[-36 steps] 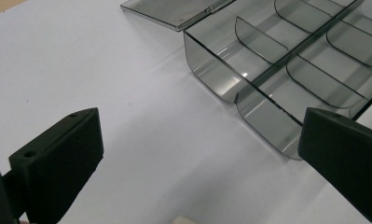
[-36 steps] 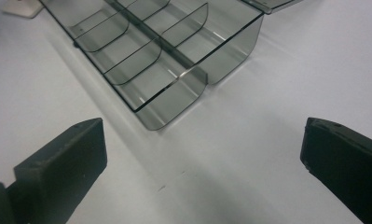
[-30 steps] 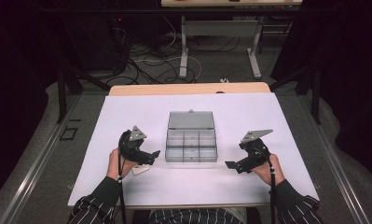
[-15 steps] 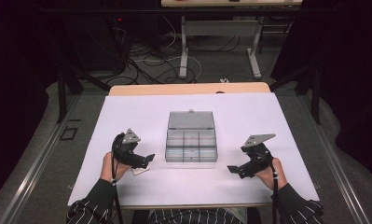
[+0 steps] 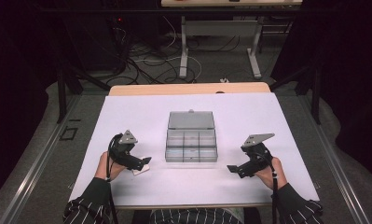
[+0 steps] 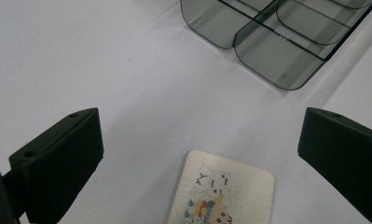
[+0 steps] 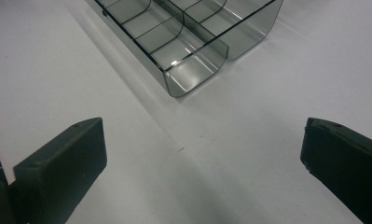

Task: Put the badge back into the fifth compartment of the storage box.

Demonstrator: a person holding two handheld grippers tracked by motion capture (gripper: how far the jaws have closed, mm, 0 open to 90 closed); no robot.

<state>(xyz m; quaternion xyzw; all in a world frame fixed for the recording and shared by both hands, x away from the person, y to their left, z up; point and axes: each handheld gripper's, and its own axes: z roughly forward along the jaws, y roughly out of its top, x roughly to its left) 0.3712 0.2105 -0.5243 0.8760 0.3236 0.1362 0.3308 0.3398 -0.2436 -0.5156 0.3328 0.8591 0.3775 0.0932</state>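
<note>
Since the frame a second ago, we have drawn our left gripper [image 5: 145,161] back toward the table's near edge and leftward, away from the box, and our right gripper [image 5: 232,168] has also slid a little nearer to us.

Nearest us, between the wide-open jaws of the left gripper [image 6: 200,154], lies a small cream square card with rounded corners and a printed cartoon bear [image 6: 223,196]; neither jaw touches it. It lies flat on the white table sheet [image 5: 141,116], tilted slightly to the jaw line. Tiny marks sit above the bear's head, but we cannot read them as writing. In the high view the card [image 5: 141,169] sits just left of the box's near left corner, apart from it.

Our right gripper [image 7: 202,158] is also spread wide and holds nothing, with bare sheet between its jaws.

Farther off stands the smoky clear plastic compartment box [image 5: 191,145], its lid lying open on the far side, its long axis running left to right.
</note>
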